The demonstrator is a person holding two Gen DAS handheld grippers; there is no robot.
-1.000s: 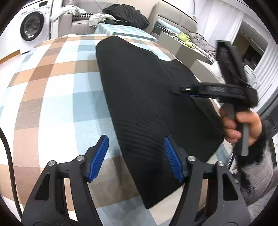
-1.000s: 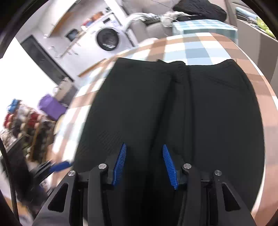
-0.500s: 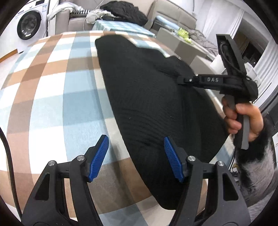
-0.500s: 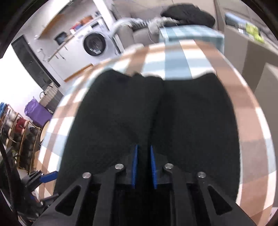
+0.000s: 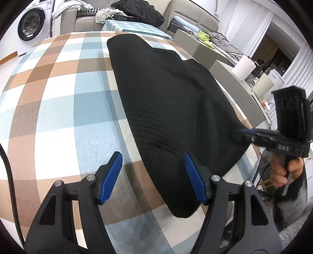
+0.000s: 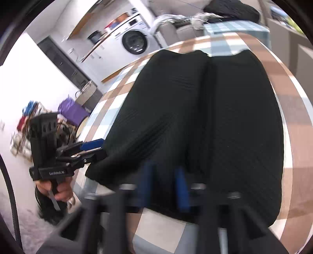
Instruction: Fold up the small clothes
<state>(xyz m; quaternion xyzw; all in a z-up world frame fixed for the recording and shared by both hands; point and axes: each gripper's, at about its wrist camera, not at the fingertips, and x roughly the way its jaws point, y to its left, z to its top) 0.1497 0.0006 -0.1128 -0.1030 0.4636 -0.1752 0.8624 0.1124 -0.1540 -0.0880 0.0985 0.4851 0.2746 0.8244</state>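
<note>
At the near edge of the checked tablecloth [image 5: 58,97], the left gripper [image 5: 152,158] hangs with its jaws well apart. They straddle the near left border of the black ribbed garment [image 5: 166,97]: one blue pad over bare cloth, the other over the knit. Neither pad presses on anything, so it has hold of nothing.

The right gripper [image 5: 237,133], worked by the person's right hand [image 5: 281,173], is at the garment's near right border. Its jaws have just closed and stand fully together, and the left wrist view shows a small ruck of knit at their tip. I read this as a pinch on the hem. Its own camera is too blurred to confirm.

The garment lies flat, lengthwise away from the person, with two lobes parted by a centre seam and a notch at the far end.

Judged step: first fold just opening, one corner taken, the other not.

Next move, as I judge it:
- the left jaws need to drop and close on the matching near corner;
- both hands then carry the hem over at an even height, so the ribbed knit does not skew or drag.

Beyond the table:
- a washing machine [image 5: 31,23] at far left;
- a beige sofa [image 5: 86,21] with a dark heap [image 5: 138,11] of clothing on it;
- grey counters to the right.
</note>
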